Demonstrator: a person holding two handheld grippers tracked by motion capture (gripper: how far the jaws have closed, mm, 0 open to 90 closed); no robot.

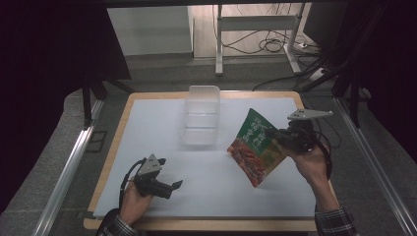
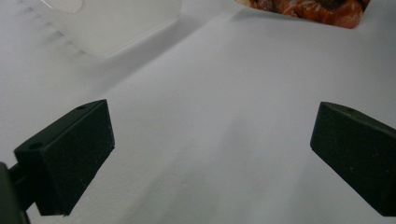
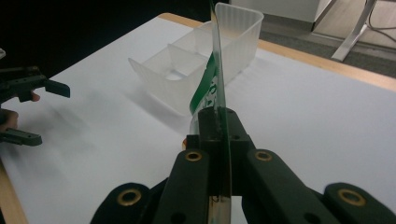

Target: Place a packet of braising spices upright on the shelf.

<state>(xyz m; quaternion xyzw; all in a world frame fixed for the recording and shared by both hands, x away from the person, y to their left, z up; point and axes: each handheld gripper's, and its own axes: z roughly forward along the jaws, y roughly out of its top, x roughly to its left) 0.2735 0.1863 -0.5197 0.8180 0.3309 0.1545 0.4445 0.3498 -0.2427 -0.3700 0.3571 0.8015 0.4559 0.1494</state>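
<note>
A green and red snack pouch (image 1: 255,146) hangs tilted above the white table mat (image 1: 162,118), right of centre. My right gripper (image 1: 276,135) is shut on the pouch's upper right edge; in the right gripper view the pouch (image 3: 215,74) stands edge-on between the closed jaws of the right gripper (image 3: 219,122). A clear divided plastic container (image 1: 201,114) sits at the back middle, and it shows in the right gripper view as the container (image 3: 187,70) beyond the pouch. My left gripper (image 1: 173,187) rests low at the front left, open, with nothing between its jaws (image 2: 212,154).
The wooden table edge (image 1: 206,225) frames the mat. Metal rails run along both sides, and a desk frame with cables (image 1: 255,44) stands on the floor behind. The pouch's red lower corner (image 2: 317,9) and the container (image 2: 116,23) lie ahead of the left gripper.
</note>
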